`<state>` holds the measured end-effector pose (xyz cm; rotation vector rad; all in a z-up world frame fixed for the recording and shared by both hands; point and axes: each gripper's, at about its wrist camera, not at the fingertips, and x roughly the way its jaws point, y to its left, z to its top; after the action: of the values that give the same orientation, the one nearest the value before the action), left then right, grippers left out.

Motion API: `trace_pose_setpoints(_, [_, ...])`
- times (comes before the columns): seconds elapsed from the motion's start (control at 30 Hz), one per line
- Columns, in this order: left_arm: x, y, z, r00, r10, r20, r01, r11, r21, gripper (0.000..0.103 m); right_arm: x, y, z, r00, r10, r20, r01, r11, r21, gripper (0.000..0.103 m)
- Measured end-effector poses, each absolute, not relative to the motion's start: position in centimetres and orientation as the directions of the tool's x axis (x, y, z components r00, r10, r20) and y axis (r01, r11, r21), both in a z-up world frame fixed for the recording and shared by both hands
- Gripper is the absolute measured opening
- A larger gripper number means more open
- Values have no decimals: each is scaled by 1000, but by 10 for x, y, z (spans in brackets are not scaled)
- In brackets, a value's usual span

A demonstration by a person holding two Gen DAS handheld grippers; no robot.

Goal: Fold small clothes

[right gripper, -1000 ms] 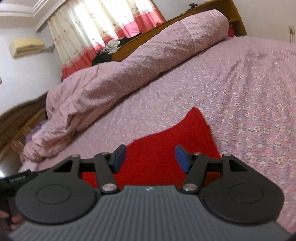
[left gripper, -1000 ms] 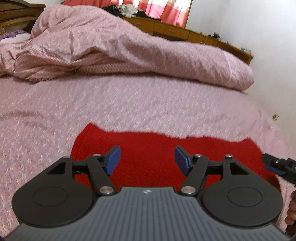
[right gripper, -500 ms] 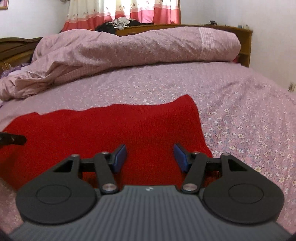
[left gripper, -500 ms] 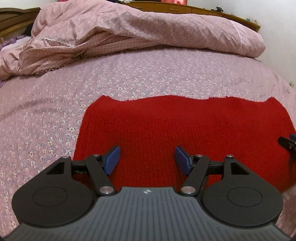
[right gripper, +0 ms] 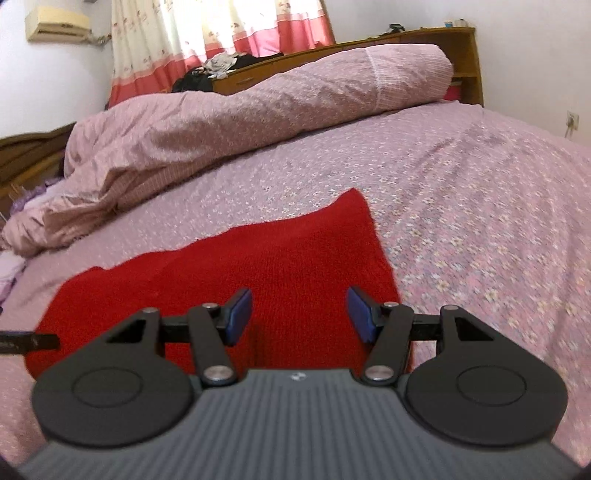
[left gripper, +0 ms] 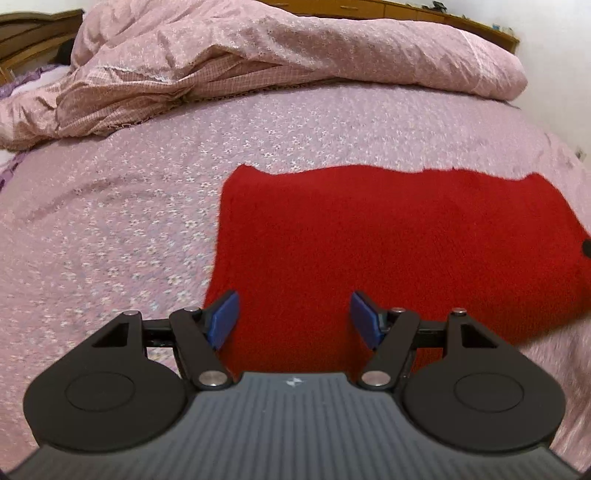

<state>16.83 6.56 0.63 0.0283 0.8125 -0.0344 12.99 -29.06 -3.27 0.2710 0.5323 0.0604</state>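
Pink flowered bedding (left gripper: 110,221) fills both views, with a rumpled duvet (left gripper: 295,55) heaped along the top of each frame and curtains (right gripper: 221,29) in the upper part of the right wrist view. Your task piece, the red knitted garment (left gripper: 388,240), lies spread flat on the sheet: in the left wrist view it takes up the centre and right of the frame, in the right wrist view the lower centre and left.

Your left gripper (left gripper: 293,317) hangs above the garment's lower left area, near its left edge, jaws apart with only red knit showing between the blue pads and nothing pinched. Your right gripper (right gripper: 299,315) sits over the garment near its right edge, jaws likewise apart and empty.

You hold one tool toward each side of the near hem, probably so that both ends can be lifted together and the fold stays square. The cloth looks smooth and not yet folded, so the work seems to be at its start. Soft knit tends to sag between two grips, so pinching well in from each edge should help.
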Motion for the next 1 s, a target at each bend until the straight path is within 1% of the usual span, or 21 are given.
trace_pose_setpoints(0.17, [151, 73, 8, 694, 9, -720, 18, 999, 30, 72, 106, -307, -31, 862, 123, -492, 68, 934, 351, 60])
trace_pose_setpoints(0.23, [146, 79, 9, 696, 2, -718, -6, 1000, -2, 72, 99, -312, -33, 858, 122, -498, 96, 916, 389, 60])
trace_pose_setpoints(0.3, [143, 86, 8, 695, -9, -719, -26, 999, -37, 72, 93, -314, -35, 856, 102, -507, 132, 905, 404, 63])
trace_pose_setpoints(0.43, [141, 94, 1, 683, 19, -730, -76, 996, -45, 72, 86, -315, -42, 850, 71, -521, 187, 885, 426, 66])
trace_pose_setpoints(0.6, [140, 105, -4, 676, -6, -737, -103, 989, -103, 72, 92, -315, -53, 837, 121, -534, 203, 837, 508, 68])
trace_pose_setpoints(0.67, [141, 105, -5, 675, -10, -738, -108, 988, -111, 72, 97, -313, -58, 834, 112, -540, 226, 823, 521, 72])
trace_pose_setpoints(0.83, [142, 104, -10, 669, -11, -743, -113, 987, -117, 72, 110, -310, -73, 830, 116, -546, 280, 760, 586, 74])
trace_pose_setpoints(1.0, [144, 105, -15, 664, -11, -747, -117, 986, -119, 74, 116, -304, -79, 843, 106, -527, 274, 759, 591, 79])
